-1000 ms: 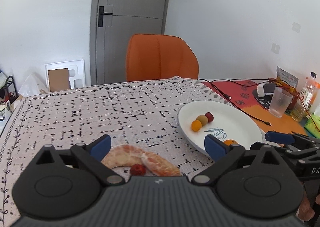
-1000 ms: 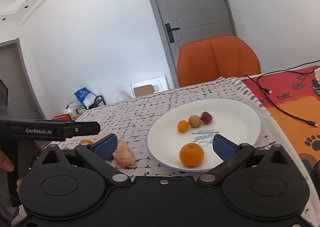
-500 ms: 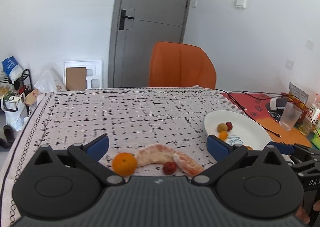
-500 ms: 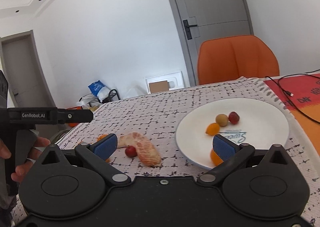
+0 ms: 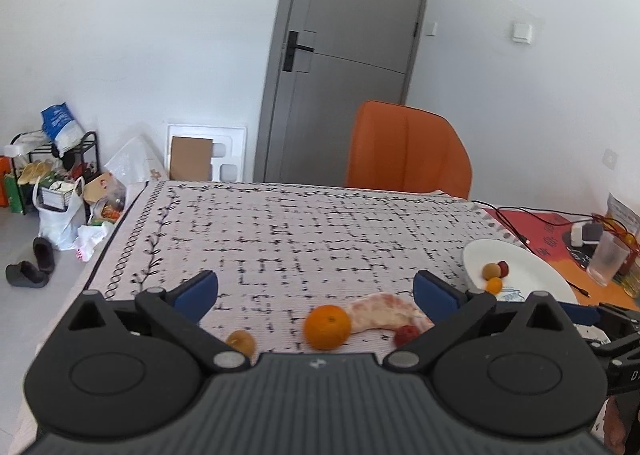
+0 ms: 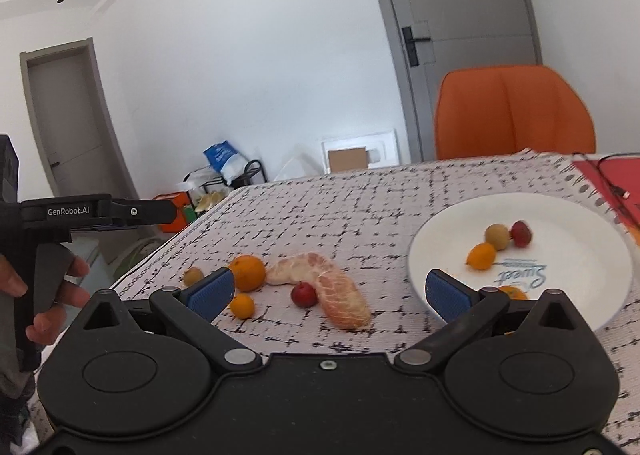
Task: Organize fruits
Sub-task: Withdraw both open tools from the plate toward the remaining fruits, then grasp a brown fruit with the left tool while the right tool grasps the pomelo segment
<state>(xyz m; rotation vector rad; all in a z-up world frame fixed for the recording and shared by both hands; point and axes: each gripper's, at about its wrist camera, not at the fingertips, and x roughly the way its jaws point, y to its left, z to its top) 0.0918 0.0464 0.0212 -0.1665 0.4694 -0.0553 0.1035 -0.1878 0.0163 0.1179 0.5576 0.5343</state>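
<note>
Your left tongs [image 5: 315, 293] are spread wide and carry nothing; they hang low over the near part of the desk [image 5: 280, 231], which is covered with a black-and-white patterned cloth. Between their blue pads [image 5: 198, 289] lie an orange [image 5: 327, 326], a peeled pomelo segment [image 5: 380, 313] touching its right side, and a small red fruit [image 5: 406, 335] just in front of that segment. A small brownish fruit [image 5: 241, 341] sits to the left, partly hidden by the tongs' body.

Your right tongs [image 6: 327, 293] are likewise released and empty. From their camera the loose group reads clearly: the orange [image 6: 248, 272], a second pomelo segment [image 6: 344, 301] joined to the first [image 6: 298, 267] in an arc, the red fruit [image 6: 304, 294] in the crook, a small orange fruit [image 6: 242, 305] in front of the orange, and the brownish fruit [image 6: 193, 275] furthest left. All rest on the cloth, off the plate.

The white plate [image 6: 560, 215] stands to the right of that group, near the cloth's edge. On it are a small orange fruit [image 6: 481, 255], a tan fruit [image 6: 497, 236] and a red one [image 6: 521, 233] close together, plus another orange [image 6: 512, 292] at the near rim, mostly hidden behind the right finger.

Your left hand [image 6: 40, 295] grips the other tool's handle at the frame's left edge.
</note>
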